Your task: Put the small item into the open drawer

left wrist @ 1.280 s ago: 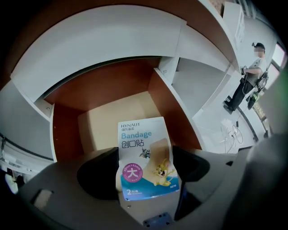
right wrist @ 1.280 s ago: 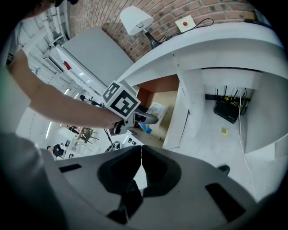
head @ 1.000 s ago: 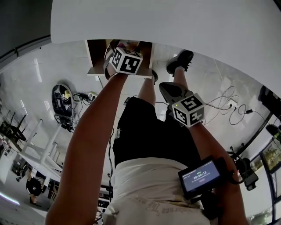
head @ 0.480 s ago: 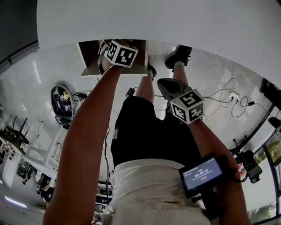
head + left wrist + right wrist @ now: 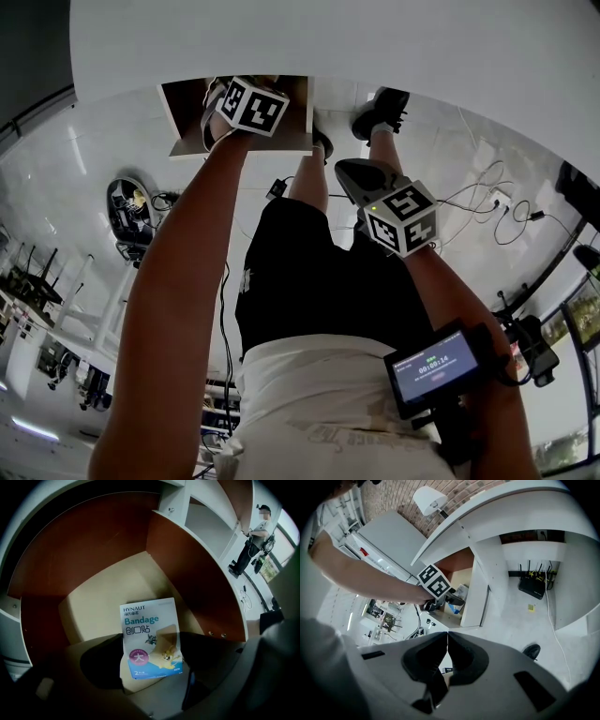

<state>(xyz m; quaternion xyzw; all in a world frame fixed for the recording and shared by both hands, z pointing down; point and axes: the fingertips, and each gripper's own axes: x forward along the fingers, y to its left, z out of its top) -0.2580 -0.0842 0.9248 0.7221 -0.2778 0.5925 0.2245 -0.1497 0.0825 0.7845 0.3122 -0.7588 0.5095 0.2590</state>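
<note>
The bandage packet (image 5: pixel 150 639) is showing white with blue lettering, a purple round badge, tan cartoon figures and a pale blue band along its bottom edge. The drawer (image 5: pixel 93 559) is showing red-brown walls and a cream floor. The left gripper (image 5: pixel 152 670) and right gripper (image 5: pixel 447 634) are wearing black-and-white square-patterned cubes.
</note>
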